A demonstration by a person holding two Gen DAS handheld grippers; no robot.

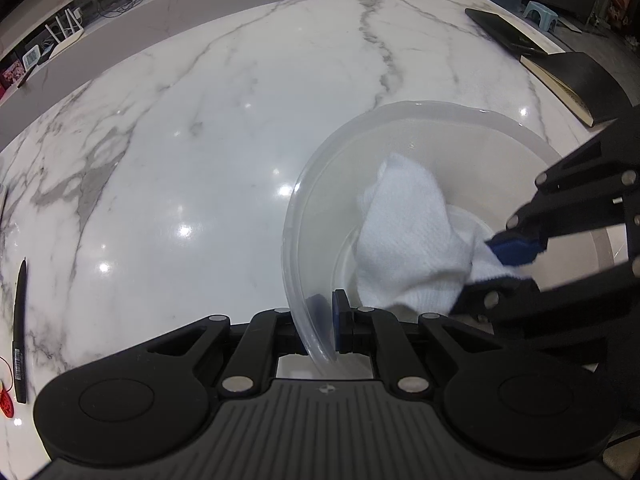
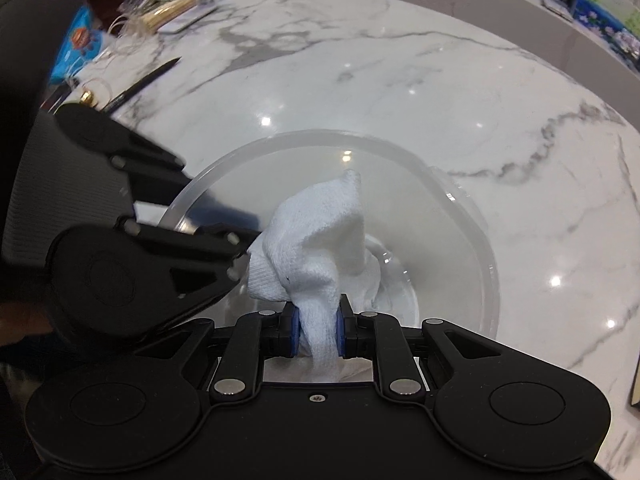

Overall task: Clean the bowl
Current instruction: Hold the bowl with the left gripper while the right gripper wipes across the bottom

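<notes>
A clear plastic bowl (image 1: 308, 208) stands tilted on the marble table; it also shows in the right wrist view (image 2: 452, 208). My left gripper (image 1: 326, 322) is shut on the bowl's near rim, one blue pad inside and one outside. My right gripper (image 2: 316, 330) is shut on a white cloth (image 2: 316, 232), which bunches up inside the bowl and touches its bottom. In the left wrist view the cloth (image 1: 404, 240) fills the bowl's middle and the right gripper (image 1: 504, 268) reaches in from the right.
A black pen (image 1: 19, 332) and a red tag lie at the left edge. A black notebook (image 1: 576, 84) and a dark tablet (image 1: 504, 30) lie at the far right. In the right wrist view a pen (image 2: 144, 80) and clutter (image 2: 132, 12) sit at the far left.
</notes>
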